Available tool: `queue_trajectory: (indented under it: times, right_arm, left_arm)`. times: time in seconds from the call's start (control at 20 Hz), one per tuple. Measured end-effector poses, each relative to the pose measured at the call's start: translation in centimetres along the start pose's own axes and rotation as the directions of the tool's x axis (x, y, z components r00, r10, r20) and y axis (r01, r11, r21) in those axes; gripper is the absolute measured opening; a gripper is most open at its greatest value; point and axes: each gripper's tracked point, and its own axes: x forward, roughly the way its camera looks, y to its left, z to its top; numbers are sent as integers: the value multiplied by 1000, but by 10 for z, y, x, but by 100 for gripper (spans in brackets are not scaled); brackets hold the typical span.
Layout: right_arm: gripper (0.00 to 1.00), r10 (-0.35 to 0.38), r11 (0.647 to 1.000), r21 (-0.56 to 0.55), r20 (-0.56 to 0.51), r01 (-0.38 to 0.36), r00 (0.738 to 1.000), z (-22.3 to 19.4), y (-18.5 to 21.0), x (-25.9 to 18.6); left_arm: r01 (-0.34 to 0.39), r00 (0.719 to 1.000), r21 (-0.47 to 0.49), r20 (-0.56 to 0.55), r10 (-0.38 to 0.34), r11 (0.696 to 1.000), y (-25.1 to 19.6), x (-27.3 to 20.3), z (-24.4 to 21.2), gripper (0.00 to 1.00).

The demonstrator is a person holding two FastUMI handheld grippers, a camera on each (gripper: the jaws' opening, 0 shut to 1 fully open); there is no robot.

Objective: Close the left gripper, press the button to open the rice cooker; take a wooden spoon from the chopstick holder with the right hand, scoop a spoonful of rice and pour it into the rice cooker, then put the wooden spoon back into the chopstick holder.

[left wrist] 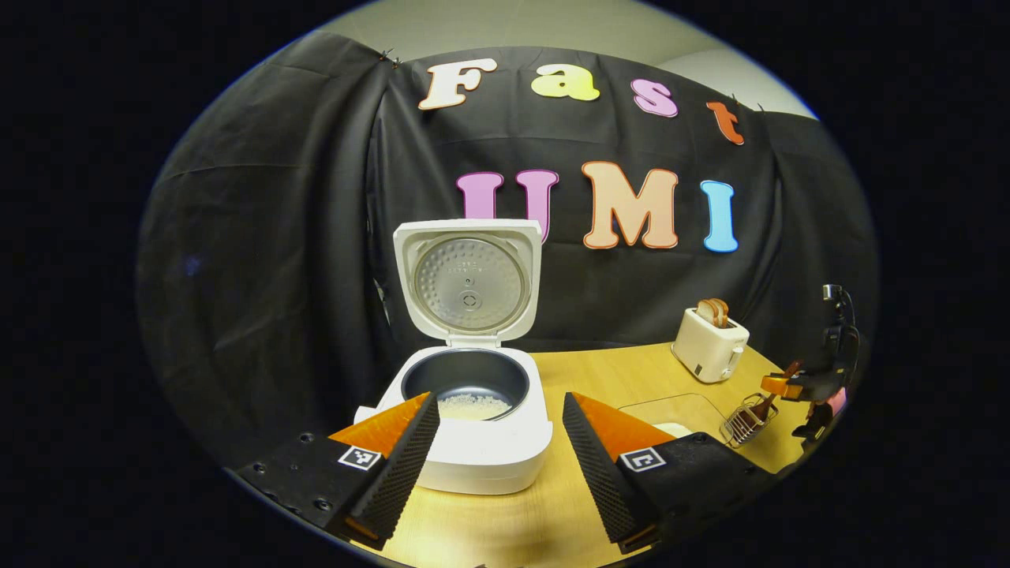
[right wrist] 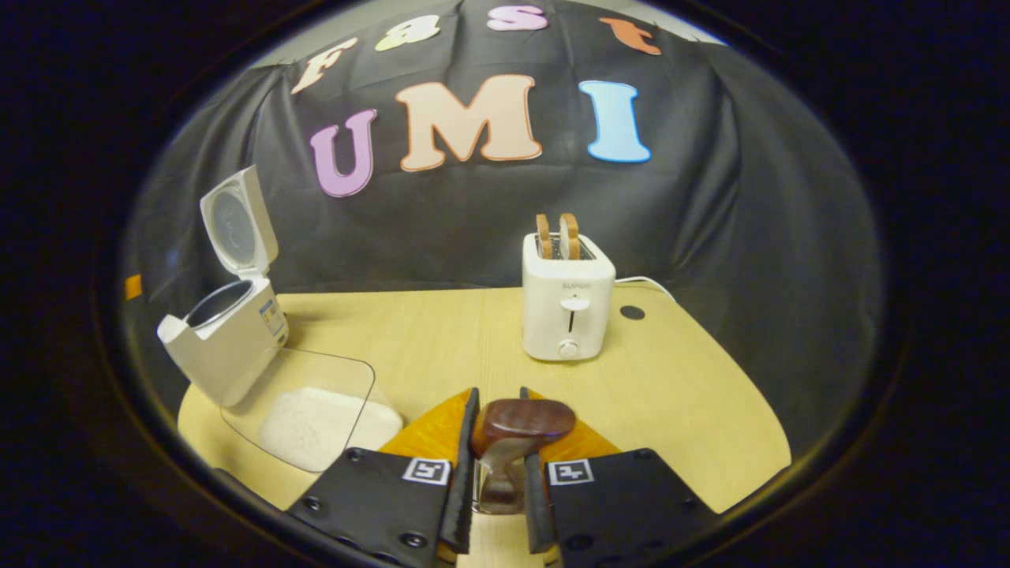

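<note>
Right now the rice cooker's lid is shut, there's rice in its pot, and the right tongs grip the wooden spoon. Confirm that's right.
Not quite: the rice cooker's lid is open, standing upright behind the pot, as the left gripper view shows. The rest holds: rice lies in the pot, and in the right gripper view the right tongs are closed on the wooden spoon.

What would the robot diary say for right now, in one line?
rice cooker: lid up, rice inside | left hand-held gripper: open, near cooker | right hand-held gripper: shut on wooden spoon | chopstick holder: under the spoon
</note>
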Motion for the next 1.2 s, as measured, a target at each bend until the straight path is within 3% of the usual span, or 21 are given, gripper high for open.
queue_trajectory:
  times: [0.25,0.5,0.7,0.8,1.0,1.05,1.1,1.2]
  right_arm:
    - [61,-48,996,78,26,46,999,18,-20,-20]
    - [94,-138,990,32,71,137,988,39,-38,-51]
    - [94,-166,986,-5,99,168,981,55,-30,-83]
    - [94,-156,987,-6,113,158,981,66,-16,-100]
    - [94,-91,996,31,139,88,986,86,25,-131]
    - [94,-75,997,40,150,70,986,92,35,-137]
    - [94,-66,997,45,159,60,985,98,43,-144]
    - [95,-55,998,46,176,48,983,107,57,-158]
  left_arm:
    - [25,1000,-35,11,-24,999,3,2,2,93]
    - [56,998,-50,15,-55,997,11,14,12,93]
    - [98,995,-41,28,-97,994,13,31,32,89]
    - [122,991,-25,54,-121,992,14,42,52,93]
    - [127,985,39,112,-131,991,29,70,97,89]
    - [120,985,41,123,-124,992,37,79,108,93]
    - [111,985,29,130,-113,993,44,88,119,89]
    - [117,982,-11,152,-114,993,53,102,142,93]
